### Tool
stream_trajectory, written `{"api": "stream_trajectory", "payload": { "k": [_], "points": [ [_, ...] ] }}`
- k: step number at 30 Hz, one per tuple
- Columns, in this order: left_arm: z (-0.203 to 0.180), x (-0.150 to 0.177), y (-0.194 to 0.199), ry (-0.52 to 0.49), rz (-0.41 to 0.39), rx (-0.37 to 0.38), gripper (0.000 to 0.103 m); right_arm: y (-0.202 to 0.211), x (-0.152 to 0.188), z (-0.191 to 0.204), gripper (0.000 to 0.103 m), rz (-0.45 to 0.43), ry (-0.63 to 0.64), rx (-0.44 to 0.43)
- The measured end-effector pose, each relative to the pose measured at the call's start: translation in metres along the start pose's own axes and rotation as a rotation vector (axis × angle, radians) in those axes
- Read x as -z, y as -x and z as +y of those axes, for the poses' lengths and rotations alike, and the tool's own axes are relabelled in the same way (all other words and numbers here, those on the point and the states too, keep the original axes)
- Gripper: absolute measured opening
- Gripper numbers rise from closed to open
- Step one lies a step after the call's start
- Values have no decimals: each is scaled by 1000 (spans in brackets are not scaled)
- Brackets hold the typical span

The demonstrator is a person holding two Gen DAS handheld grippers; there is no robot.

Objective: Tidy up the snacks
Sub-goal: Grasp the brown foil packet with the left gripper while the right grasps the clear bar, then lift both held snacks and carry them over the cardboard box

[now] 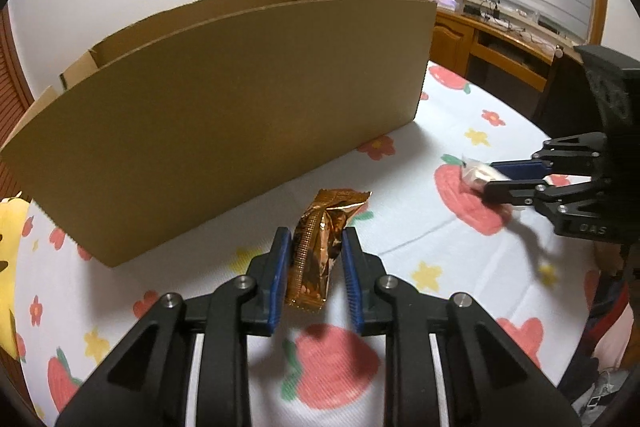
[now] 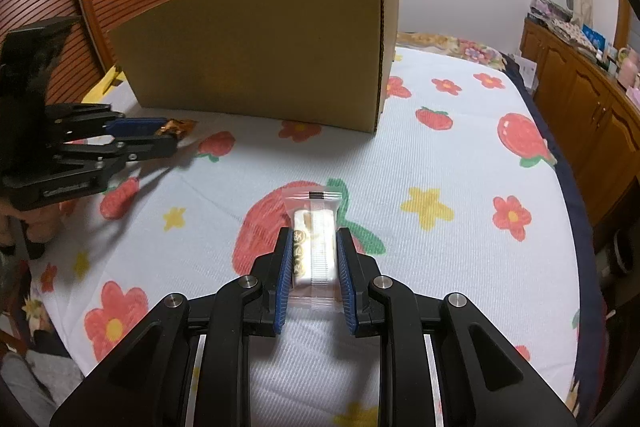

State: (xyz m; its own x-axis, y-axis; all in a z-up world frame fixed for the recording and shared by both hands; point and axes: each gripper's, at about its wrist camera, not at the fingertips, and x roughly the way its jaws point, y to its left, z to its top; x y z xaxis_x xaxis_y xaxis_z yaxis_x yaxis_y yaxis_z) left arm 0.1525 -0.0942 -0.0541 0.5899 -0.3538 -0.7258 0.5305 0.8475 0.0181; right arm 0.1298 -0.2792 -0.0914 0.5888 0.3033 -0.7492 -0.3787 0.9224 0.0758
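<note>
A snack packet sits between each pair of my tongs, in front of the cardboard box.

My left tongs straddle the gold wrapper, blue pads close on both sides; I cannot tell whether they touch it. My right tongs are closed on the clear packet, pads against its sides. The surface under both is a floral sheet. The left view shows the box with its flaps up but not its contents; the right view shows only its outer walls. The left view alone shows a cluttered wooden counter.
</note>
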Motion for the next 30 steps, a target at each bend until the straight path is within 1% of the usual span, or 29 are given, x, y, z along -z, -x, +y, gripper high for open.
{"api": "stream_trajectory", "payload": {
  "k": [6, 17, 22, 30],
  "points": [
    [-2, 5, 8, 24, -22, 0, 23, 1, 1, -2, 20, -5, -7, -13],
    [-5, 15, 21, 85, -51, 25, 23, 3, 2, -3, 20, -23, -11, -13],
    [-2, 17, 30, 98, -69, 9, 23, 7, 3, -2, 20, -40, -9, -7],
    [5, 14, 43, 120, -107, -7, 23, 15, 3, 0, 20, -85, -11, 28]
  ]
}}
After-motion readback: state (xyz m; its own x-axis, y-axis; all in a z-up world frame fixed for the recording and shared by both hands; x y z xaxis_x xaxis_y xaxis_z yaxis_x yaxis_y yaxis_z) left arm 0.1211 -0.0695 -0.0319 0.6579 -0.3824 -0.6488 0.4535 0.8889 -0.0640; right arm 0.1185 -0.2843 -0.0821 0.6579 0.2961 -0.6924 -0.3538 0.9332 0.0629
